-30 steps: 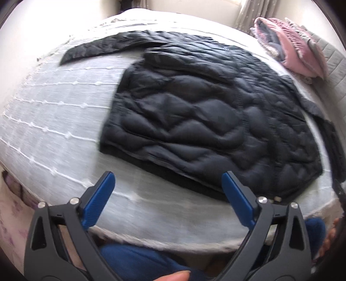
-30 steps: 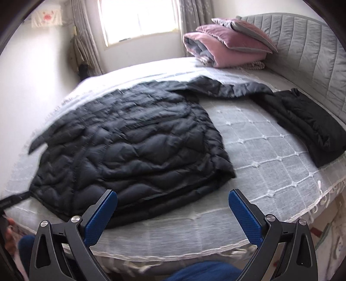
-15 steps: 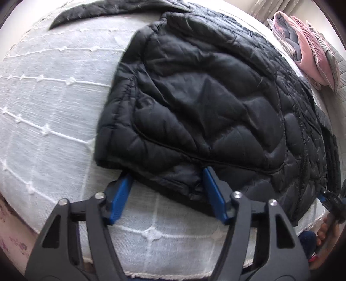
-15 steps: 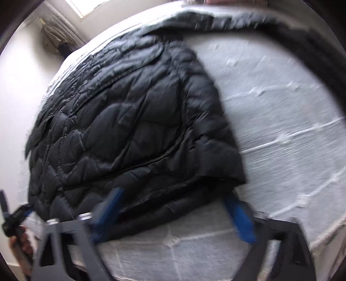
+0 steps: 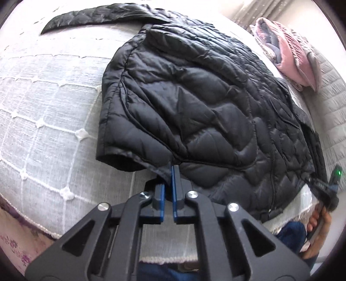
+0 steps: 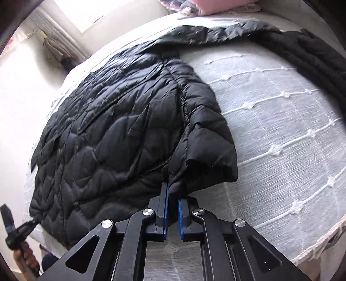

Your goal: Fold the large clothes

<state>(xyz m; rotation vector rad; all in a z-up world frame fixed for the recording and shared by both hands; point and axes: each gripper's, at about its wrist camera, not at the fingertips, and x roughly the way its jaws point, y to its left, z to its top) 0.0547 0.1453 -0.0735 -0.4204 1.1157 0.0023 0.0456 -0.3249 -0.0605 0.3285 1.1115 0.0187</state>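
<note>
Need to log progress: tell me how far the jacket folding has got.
Early stage. Done: the black puffer jacket lies spread on the bed. In hand: the left hand-held gripper and the right hand-held gripper each pinch its near hem. Left: no fold yet, one sleeve lies extended.

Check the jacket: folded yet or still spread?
Mostly spread. The jacket lies flat across the bed, one sleeve stretched out. Both grippers pinch its near hem.
</note>
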